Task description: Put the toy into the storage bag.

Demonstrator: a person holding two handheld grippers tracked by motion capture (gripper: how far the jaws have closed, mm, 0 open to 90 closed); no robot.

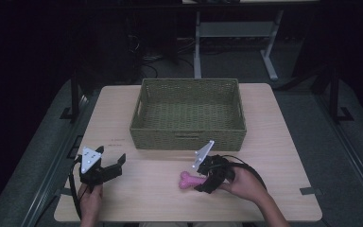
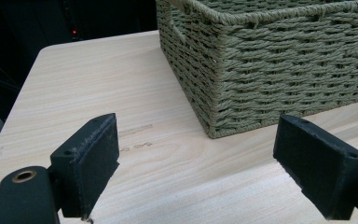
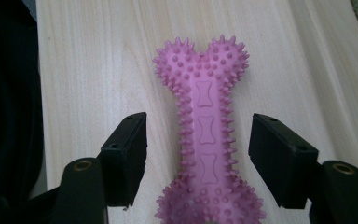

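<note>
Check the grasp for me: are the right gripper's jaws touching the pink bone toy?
Apart. The right gripper view shows bare table between each jaw and the pink bone toy.

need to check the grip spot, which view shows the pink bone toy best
The right gripper view: the pink spiked bone toy lies large on the table between the open jaws, its shaft clear of both pads. The high view shows it small, partly hidden by the right gripper.

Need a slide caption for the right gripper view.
Right tongs open astride the shaft of a spiky pink bone toy lying on the wooden table, pads not yet touching.
</note>
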